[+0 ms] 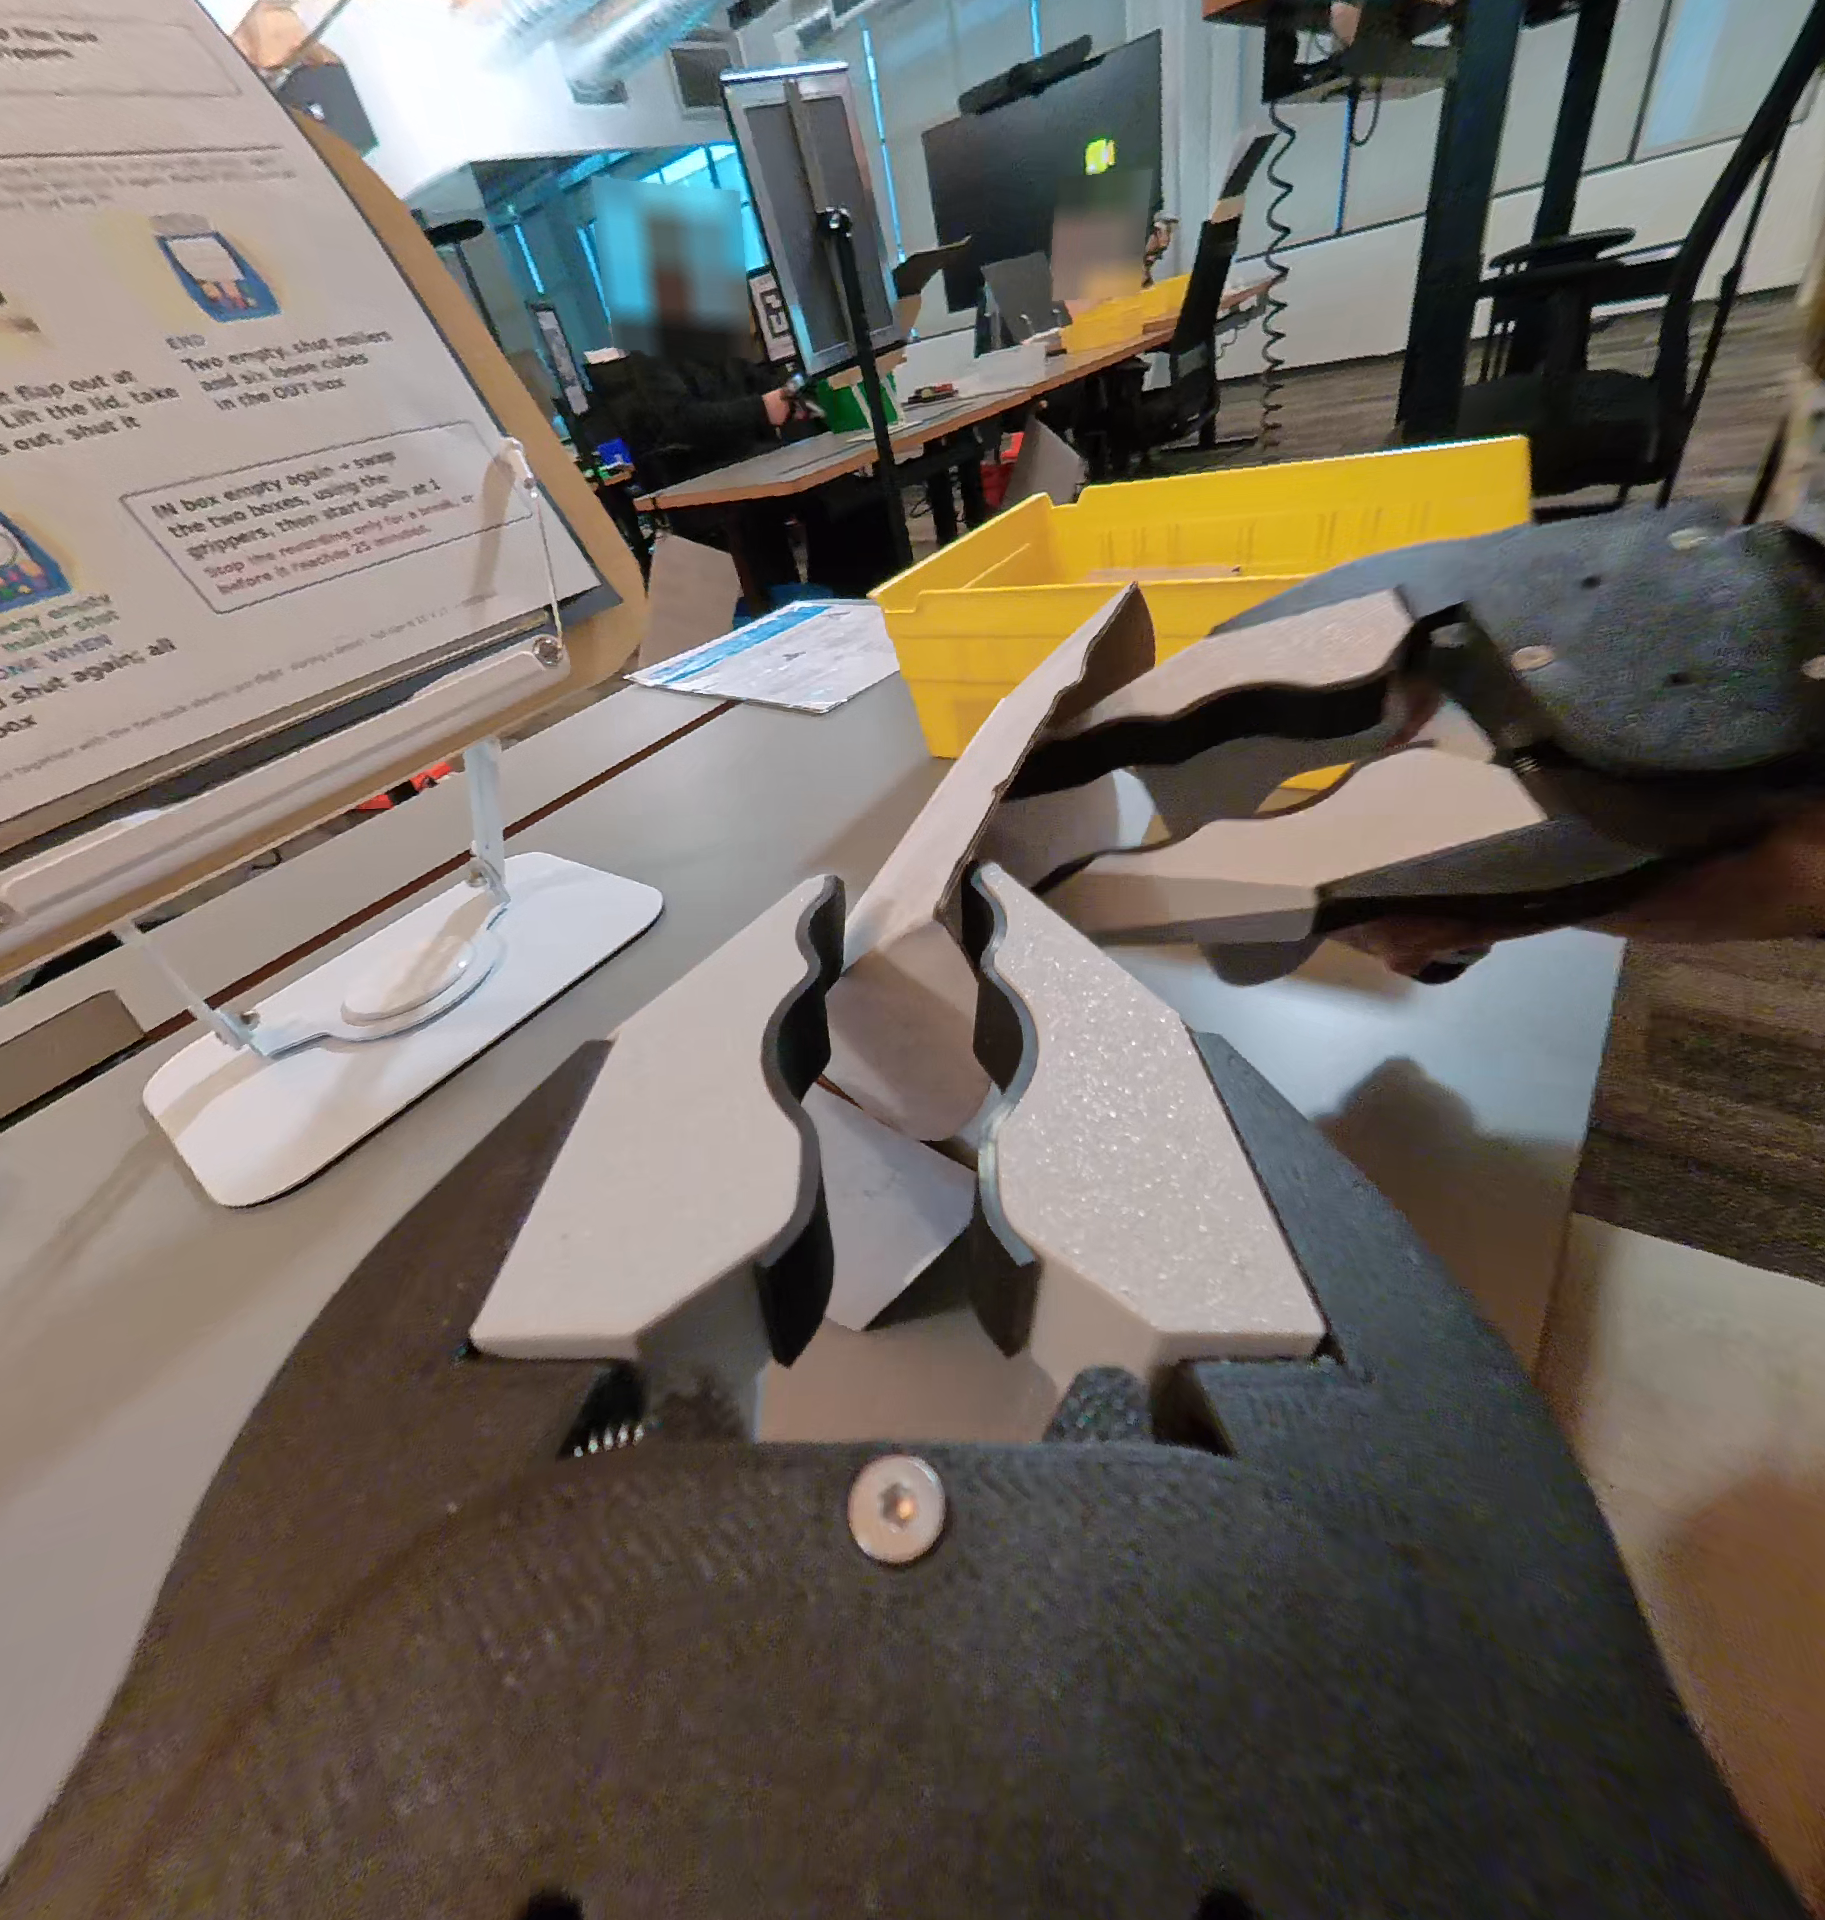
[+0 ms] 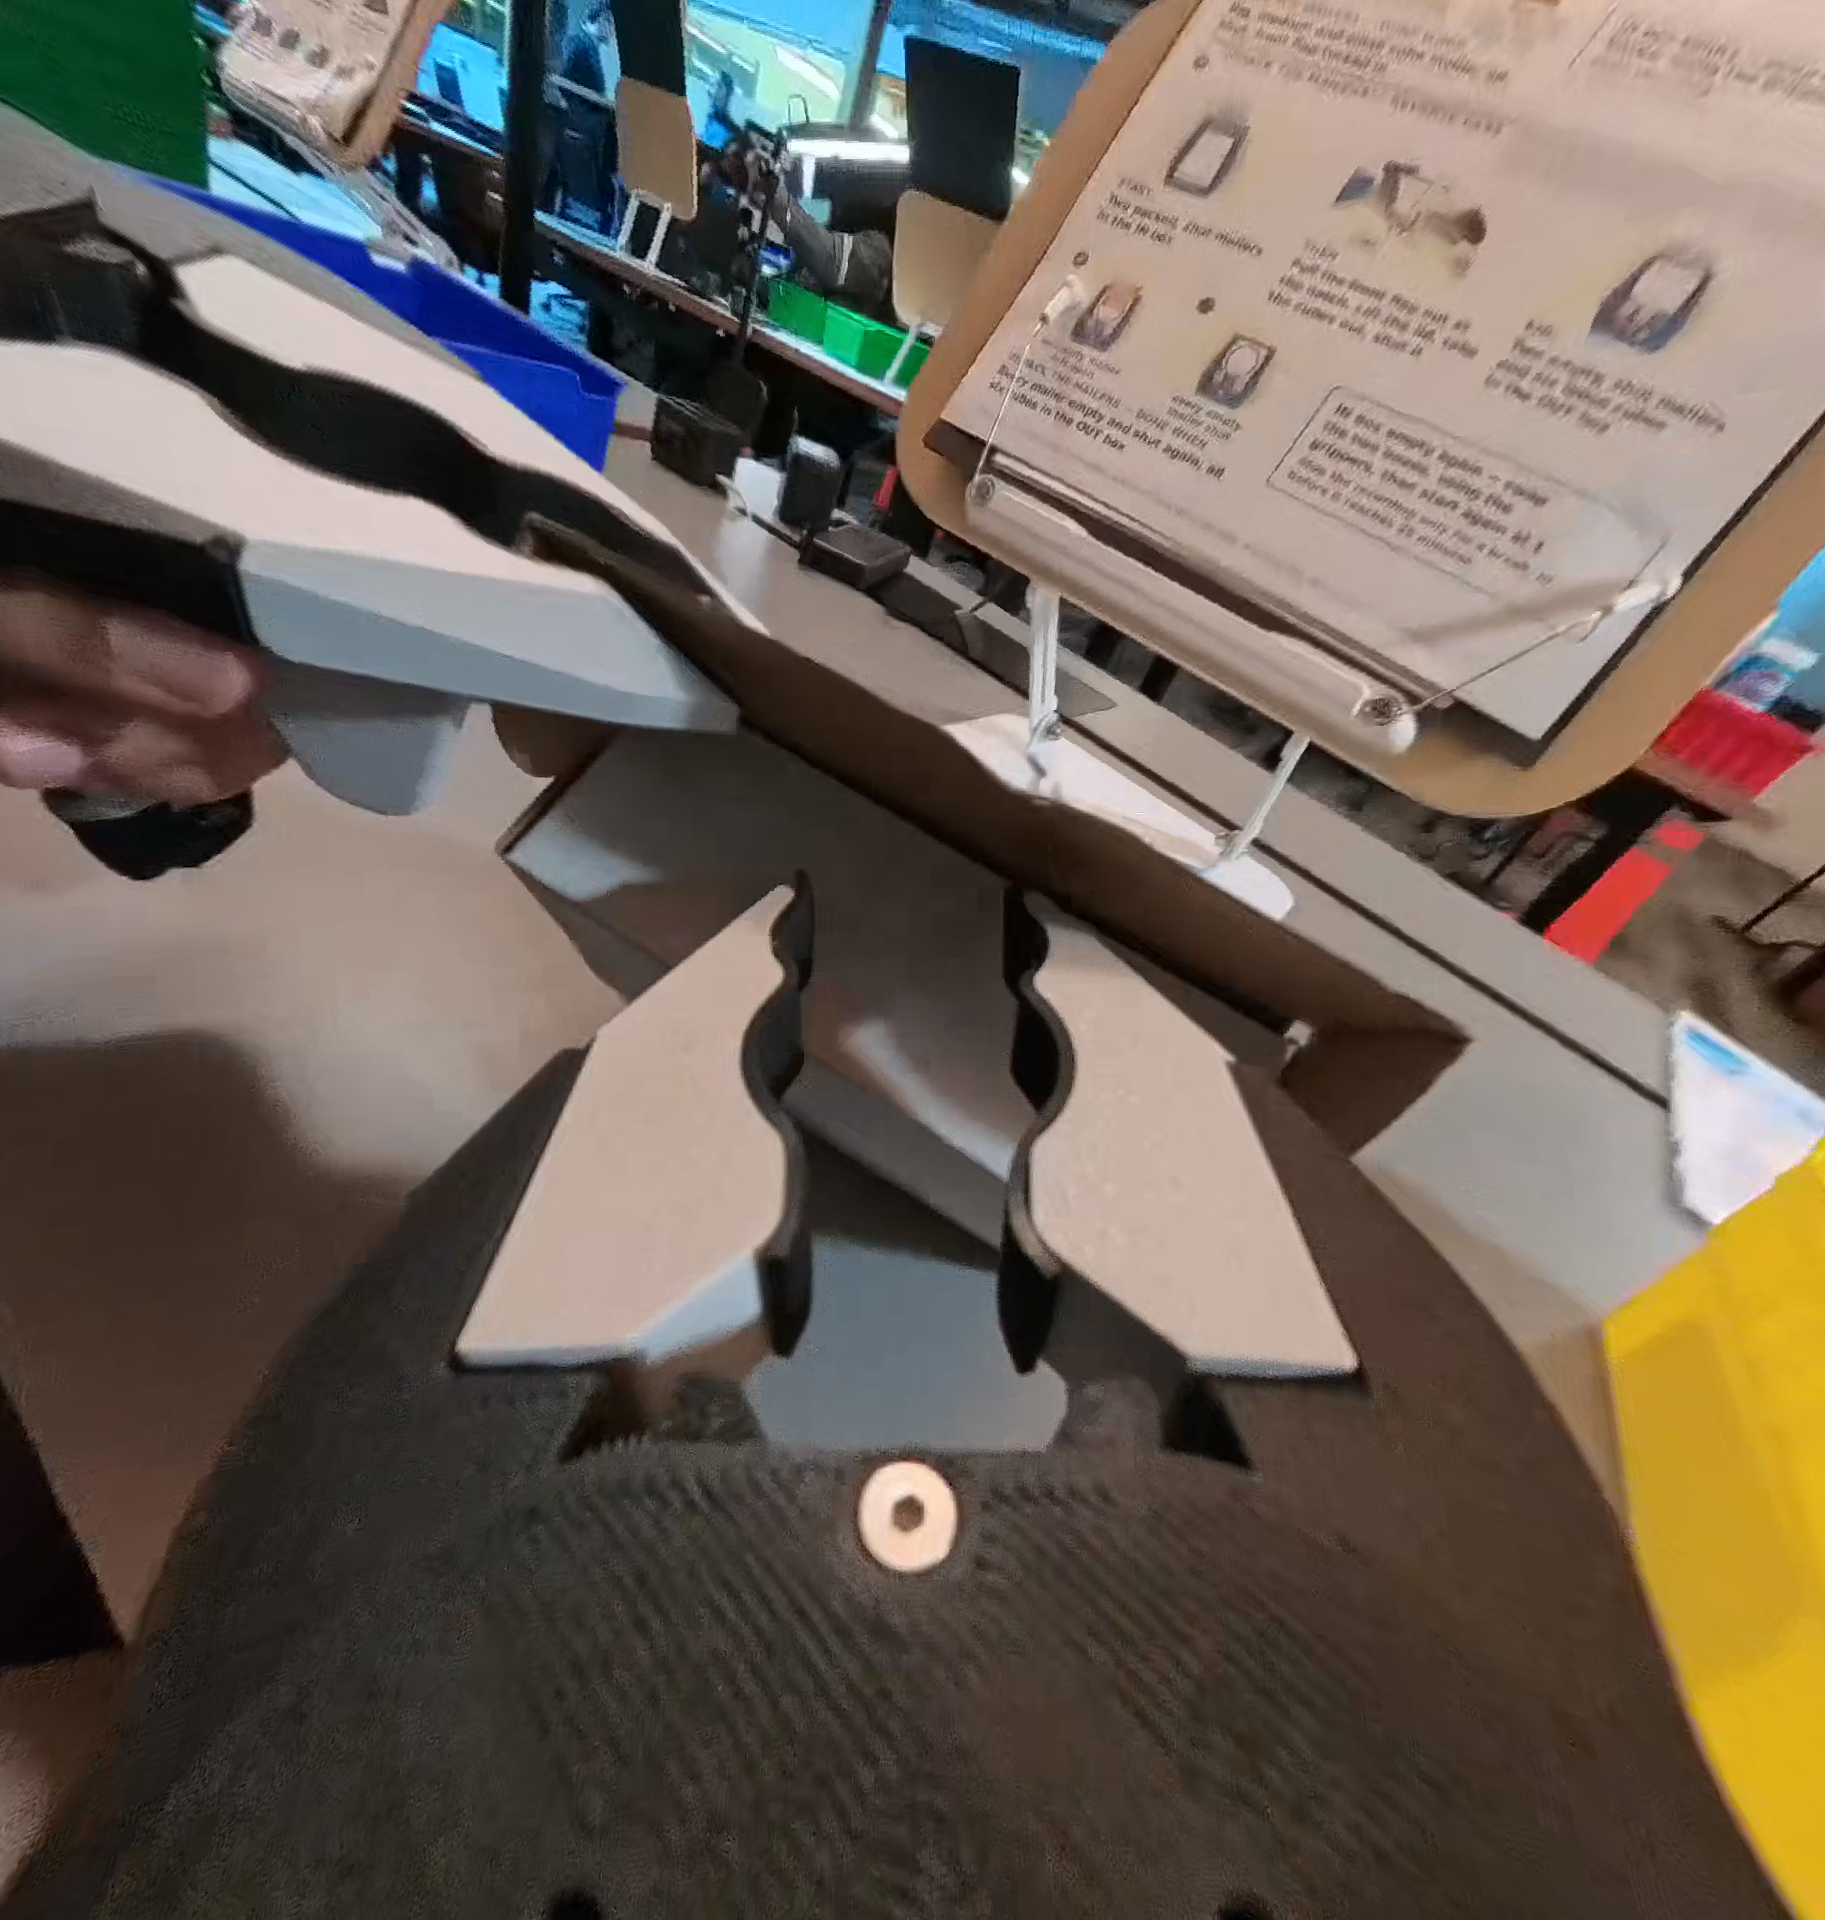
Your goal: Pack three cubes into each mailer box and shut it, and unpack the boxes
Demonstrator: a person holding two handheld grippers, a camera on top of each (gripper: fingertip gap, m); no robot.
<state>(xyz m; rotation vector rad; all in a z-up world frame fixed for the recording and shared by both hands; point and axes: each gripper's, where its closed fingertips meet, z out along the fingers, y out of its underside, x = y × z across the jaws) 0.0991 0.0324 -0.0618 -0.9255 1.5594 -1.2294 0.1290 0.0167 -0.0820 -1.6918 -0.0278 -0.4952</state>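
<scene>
A mailer box, white outside and brown inside, is open on the table. Its raised lid stands tilted between the two grippers and crosses the right wrist view on a slant. My left gripper is shut on a folded flap at the lid's edge; it also shows at the left of the right wrist view, held by a hand. My right gripper is open, its fingers just in front of the lid. In the left wrist view it reaches in from the right and touches the lid. No cubes are visible.
A yellow bin stands behind the box, at the right edge in the right wrist view. A blue bin is at the far left. An instruction board on a white stand is close by. A paper sheet lies on the table.
</scene>
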